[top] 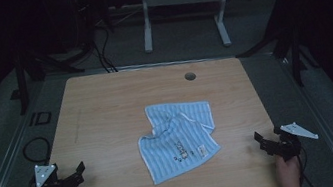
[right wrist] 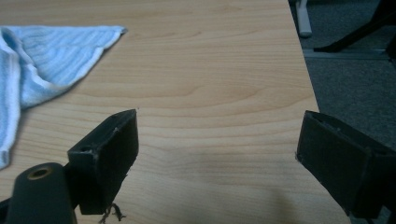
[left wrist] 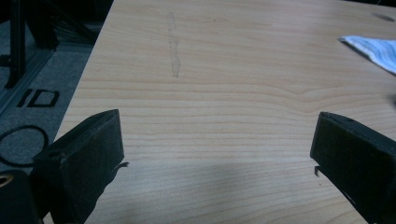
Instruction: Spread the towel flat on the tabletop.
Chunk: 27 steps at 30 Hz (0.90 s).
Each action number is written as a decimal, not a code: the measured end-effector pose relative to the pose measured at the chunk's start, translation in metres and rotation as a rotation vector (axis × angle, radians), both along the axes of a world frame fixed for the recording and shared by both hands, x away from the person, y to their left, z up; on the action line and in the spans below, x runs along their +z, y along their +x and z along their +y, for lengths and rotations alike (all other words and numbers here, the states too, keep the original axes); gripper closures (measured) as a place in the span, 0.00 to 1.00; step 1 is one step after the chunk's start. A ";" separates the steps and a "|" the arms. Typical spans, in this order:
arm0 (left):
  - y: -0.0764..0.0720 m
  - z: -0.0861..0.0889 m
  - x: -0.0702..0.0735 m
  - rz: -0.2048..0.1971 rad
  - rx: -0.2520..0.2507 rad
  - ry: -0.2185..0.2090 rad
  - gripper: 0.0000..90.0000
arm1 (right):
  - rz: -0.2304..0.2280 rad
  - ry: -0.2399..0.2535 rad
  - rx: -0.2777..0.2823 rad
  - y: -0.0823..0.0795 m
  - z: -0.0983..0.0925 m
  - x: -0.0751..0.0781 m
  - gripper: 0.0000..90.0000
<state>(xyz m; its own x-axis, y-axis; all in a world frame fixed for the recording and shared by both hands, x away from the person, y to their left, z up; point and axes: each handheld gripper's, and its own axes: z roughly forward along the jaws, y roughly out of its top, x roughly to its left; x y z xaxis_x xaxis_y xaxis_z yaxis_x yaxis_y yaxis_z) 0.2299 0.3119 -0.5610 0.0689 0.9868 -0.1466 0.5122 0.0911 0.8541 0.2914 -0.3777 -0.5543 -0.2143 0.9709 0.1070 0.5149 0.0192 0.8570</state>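
I see the blue striped towel (top: 178,139) lying crumpled mid surface (top: 107,113), w/ both tools well apart from it: left hand-held gripper (top: 80,172) near-left, jaws apart, empty; right hand-held gripper (top: 263,142) near-right, same.

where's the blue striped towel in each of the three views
High view: the towel lies crumpled at the middle of the table, between the two tongs and touching neither.
Left gripper view: one corner of the towel pokes in at the upper right edge.
Right gripper view: the towel spreads over the upper left.
Shared landmark: the light wooden tabletop under it, in all three.
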 end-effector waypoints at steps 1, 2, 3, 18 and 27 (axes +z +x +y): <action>0.001 0.000 0.000 0.015 0.001 0.001 0.03 | 0.002 -0.015 -0.009 0.000 0.001 0.000 0.15; 0.003 0.000 0.000 0.033 -0.007 0.002 0.03 | 0.006 -0.020 -0.013 0.000 0.001 0.000 0.15; 0.005 0.000 -0.001 0.049 -0.009 0.008 0.03 | 0.010 -0.020 -0.009 0.001 0.001 0.000 0.15; 0.017 0.011 0.016 0.370 -0.016 0.138 0.03 | 0.297 -0.097 0.083 0.018 0.001 0.019 0.15; 0.018 0.021 0.024 0.537 -0.086 0.180 0.03 | 0.637 -0.247 0.172 0.027 -0.003 0.032 0.15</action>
